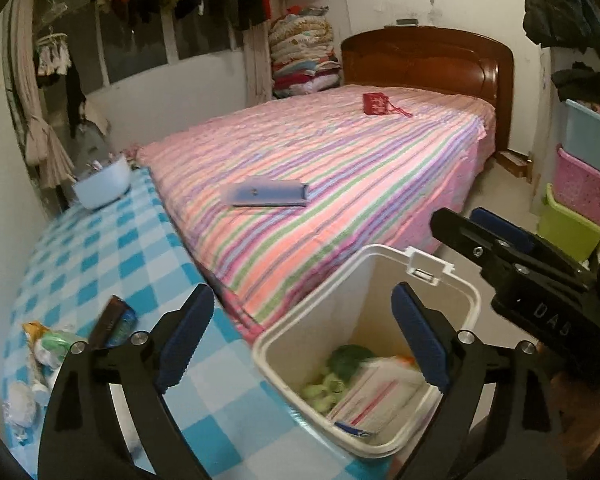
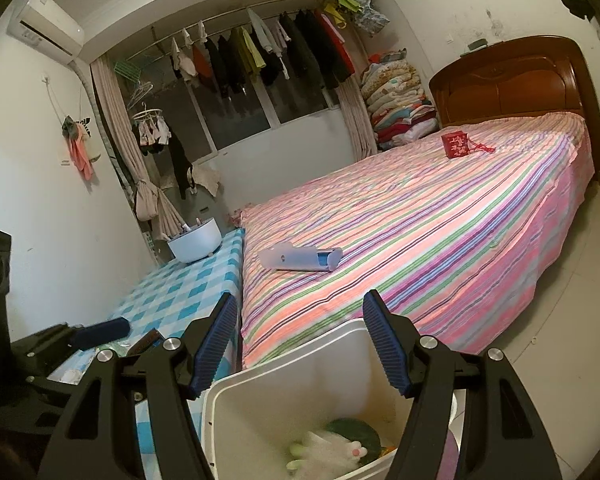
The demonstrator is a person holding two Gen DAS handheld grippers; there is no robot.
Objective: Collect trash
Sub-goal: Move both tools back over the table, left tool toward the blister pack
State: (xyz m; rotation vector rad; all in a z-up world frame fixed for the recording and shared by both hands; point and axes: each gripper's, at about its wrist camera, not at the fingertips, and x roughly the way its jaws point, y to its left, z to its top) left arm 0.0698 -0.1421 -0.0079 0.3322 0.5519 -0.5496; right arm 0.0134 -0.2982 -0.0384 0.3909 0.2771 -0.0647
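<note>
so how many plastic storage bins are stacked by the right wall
3, stacked in the left wrist view: blue storage bin on top, pink storage bin in the middle, green storage bin lowest. The right gripper may hide more.

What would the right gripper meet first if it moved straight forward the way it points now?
Probably the striped bed: the open right gripper points over the far rim of the white bin toward it. Depth is unclear.

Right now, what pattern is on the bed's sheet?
The sheet has pink, green and purple stripes, clearest in the right wrist view.
</note>
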